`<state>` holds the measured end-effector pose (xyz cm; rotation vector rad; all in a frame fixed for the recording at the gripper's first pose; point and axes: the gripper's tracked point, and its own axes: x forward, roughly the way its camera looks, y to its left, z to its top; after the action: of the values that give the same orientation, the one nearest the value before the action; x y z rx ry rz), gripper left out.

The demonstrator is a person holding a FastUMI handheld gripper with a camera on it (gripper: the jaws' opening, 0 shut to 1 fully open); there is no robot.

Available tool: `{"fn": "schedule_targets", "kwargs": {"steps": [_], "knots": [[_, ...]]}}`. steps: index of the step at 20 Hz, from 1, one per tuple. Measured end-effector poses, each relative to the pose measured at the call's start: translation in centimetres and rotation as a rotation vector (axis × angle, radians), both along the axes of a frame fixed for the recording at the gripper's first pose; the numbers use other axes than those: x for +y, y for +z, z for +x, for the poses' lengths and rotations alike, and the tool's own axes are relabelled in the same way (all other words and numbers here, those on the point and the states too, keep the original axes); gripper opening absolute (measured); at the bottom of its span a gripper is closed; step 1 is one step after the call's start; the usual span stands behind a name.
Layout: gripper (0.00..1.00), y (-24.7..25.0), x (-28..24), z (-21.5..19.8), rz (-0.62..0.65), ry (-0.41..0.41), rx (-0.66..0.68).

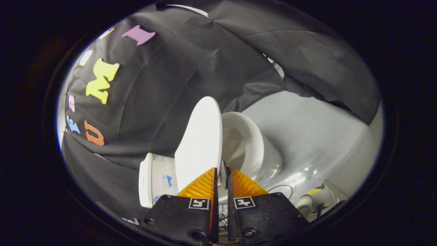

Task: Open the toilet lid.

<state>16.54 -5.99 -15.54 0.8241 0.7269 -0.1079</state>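
The view is rolled on its side. The white toilet lid (199,143) stands raised well off the bowl (245,147), its flat face leaning toward the tank (153,179). The open bowl and its rim show just beyond the lid. My gripper (222,171) is shut on the lid's free edge, which runs down into the narrow gap between the two fingers. One finger lies on the lid's outer face and the other on the side facing the bowl. The part of the edge inside the grip is mostly hidden.
Pale grey floor (307,136) spreads out past the bowl. Thin cables (280,189) and a white fitting with yellow-black tape (307,201) lie beside the toilet's base. The black cloth wall (164,85) hangs close behind the tank.
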Motion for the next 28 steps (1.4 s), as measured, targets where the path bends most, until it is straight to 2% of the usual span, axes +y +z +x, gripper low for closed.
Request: {"fn": "schedule_targets", "kwargs": {"steps": [9,17,28], "knots": [[0.13,8.7,6.3,-0.2,-0.11,0.117,-0.137],[0.13,12.0,9.8,-0.4,-0.261,0.15,-0.138],[0.13,14.7,14.3,-0.1,-0.348,0.181,-0.159]]}}
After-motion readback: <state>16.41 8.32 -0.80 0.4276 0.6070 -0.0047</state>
